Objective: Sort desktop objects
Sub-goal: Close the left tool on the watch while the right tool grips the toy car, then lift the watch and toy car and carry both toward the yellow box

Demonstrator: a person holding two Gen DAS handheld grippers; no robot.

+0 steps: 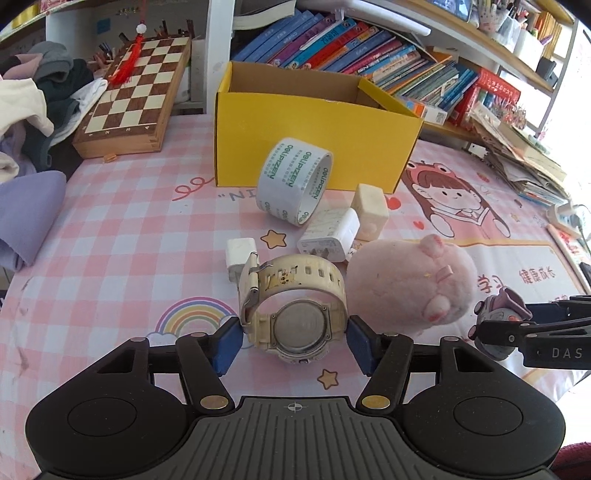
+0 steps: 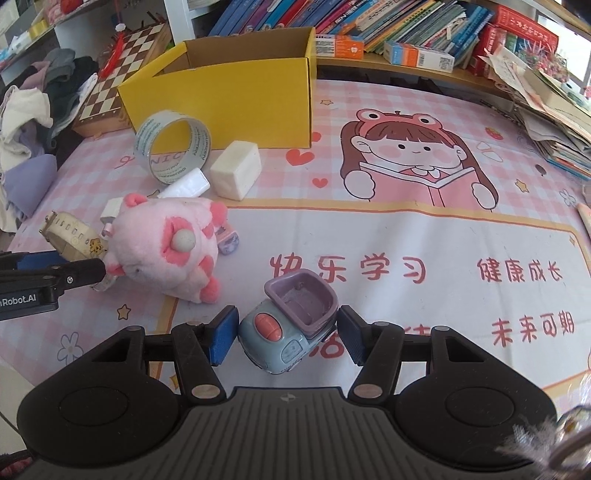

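A cream wristwatch point(image 1: 295, 291) stands on edge between the blue pads of my left gripper point(image 1: 295, 339), which press on its strap from both sides. My right gripper point(image 2: 286, 338) is shut on a small blue toy truck point(image 2: 280, 332) with a purple tipper, held just above the pink cloth. In the left wrist view the truck point(image 1: 498, 317) shows at the right edge. The open yellow box point(image 1: 369, 147) stands behind a tape roll point(image 1: 295, 181). A pink plush point(image 2: 166, 240) lies between the two grippers.
A white charger point(image 1: 328, 236), a smaller white plug point(image 1: 240, 254) and a cream block point(image 1: 369, 206) lie near the tape. A folded chessboard point(image 1: 133, 96) and piled clothes point(image 1: 29, 110) are at the left. Books point(image 2: 406, 22) line the shelf behind; stacked papers point(image 2: 554, 122) sit right.
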